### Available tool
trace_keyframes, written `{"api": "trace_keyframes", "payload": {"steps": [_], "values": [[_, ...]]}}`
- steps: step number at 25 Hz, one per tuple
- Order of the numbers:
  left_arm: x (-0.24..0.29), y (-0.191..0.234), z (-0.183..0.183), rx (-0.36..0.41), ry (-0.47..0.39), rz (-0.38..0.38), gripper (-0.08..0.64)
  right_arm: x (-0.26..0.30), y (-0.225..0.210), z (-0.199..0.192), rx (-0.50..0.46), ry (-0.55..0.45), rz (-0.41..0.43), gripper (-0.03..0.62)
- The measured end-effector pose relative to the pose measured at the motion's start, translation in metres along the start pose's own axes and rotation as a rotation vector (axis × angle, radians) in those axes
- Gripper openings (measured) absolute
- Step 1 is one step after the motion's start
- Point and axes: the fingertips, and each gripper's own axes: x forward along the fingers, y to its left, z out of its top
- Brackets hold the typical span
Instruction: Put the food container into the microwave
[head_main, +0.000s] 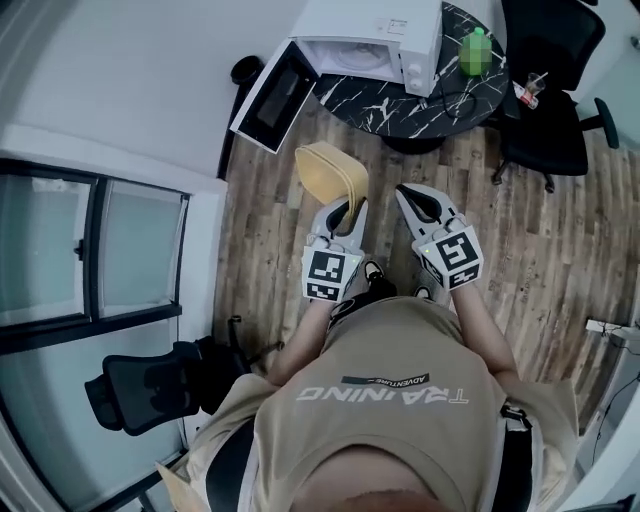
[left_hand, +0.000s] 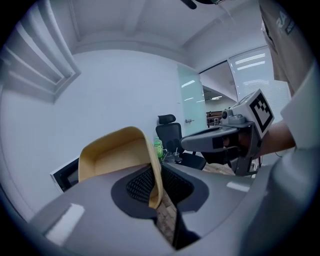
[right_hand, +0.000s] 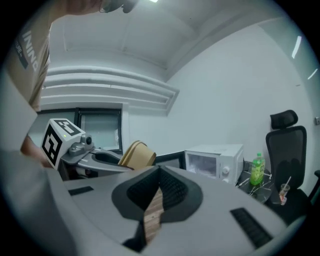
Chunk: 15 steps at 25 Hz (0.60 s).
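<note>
Nearest to the camera, the person holds both grippers in front of the body, above the wooden floor (head_main: 265, 235). The left gripper (head_main: 348, 208) is clenched on the food container (head_main: 328, 172): its two jaws pinch one side wall of this tan, open container, which stands tilted in the air with its hollow side turned to the left. The container touches nothing except these jaws, and it is still well apart from the microwave. Just beside it, the right gripper (head_main: 408, 196) carries nothing; its jaws are pressed together, and only a thin strip of floor shows between them. Farther on, the white microwave (head_main: 372, 35) stands at the left edge of a round black marble table (head_main: 470, 92). Its door (head_main: 270, 97) is swung open past that edge, and the inside is visible. A green bottle (head_main: 477, 50) stands on the table to the right of the microwave. A black office chair (head_main: 545, 110) is at the right edge of the table.
</note>
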Motion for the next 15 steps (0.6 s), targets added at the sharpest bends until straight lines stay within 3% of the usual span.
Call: {"api": "trace_keyframes", "payload": {"steps": [6,15], "values": [[0.01,0.057,-0.003,-0.018,-0.027,-0.054,0.049,0.047,0.009,0.02,-0.052,0.018,-0.045,0.011],[0.042,0.098,-0.016,-0.064,-0.072,-0.189,0.049,0.091,0.002,-0.008,-0.017,0.146,-0.149,0.011]]}}
